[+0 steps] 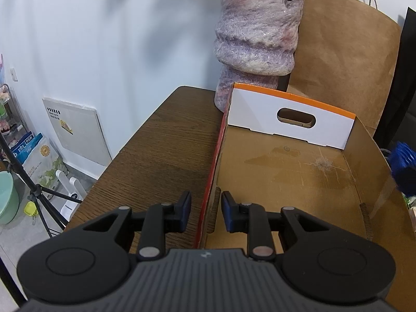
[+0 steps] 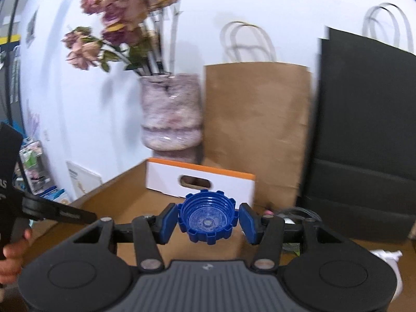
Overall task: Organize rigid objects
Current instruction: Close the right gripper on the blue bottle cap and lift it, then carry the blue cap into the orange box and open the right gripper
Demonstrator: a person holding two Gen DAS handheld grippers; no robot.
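My right gripper (image 2: 208, 223) is shut on a blue ribbed screw cap (image 2: 208, 217), open side facing the camera, held in the air over the right side of an open cardboard box (image 2: 124, 182). The same cap shows as a blue blur (image 1: 405, 166) at the box's right wall in the left wrist view. My left gripper (image 1: 206, 208) straddles the box's red-edged left wall (image 1: 212, 171) near its front corner. Its jaws stand narrowly apart, and a gap shows on each side of the wall. The box floor (image 1: 286, 171) is bare.
The box sits on a dark wooden table (image 1: 161, 150), with a white, orange-topped end panel (image 1: 291, 119) at its far end. Behind stand a fuzzy purple vase (image 2: 171, 114) of dried flowers, a brown paper bag (image 2: 254, 130) and a black bag (image 2: 364, 143). A tripod (image 1: 39, 192) stands on the floor to the left.
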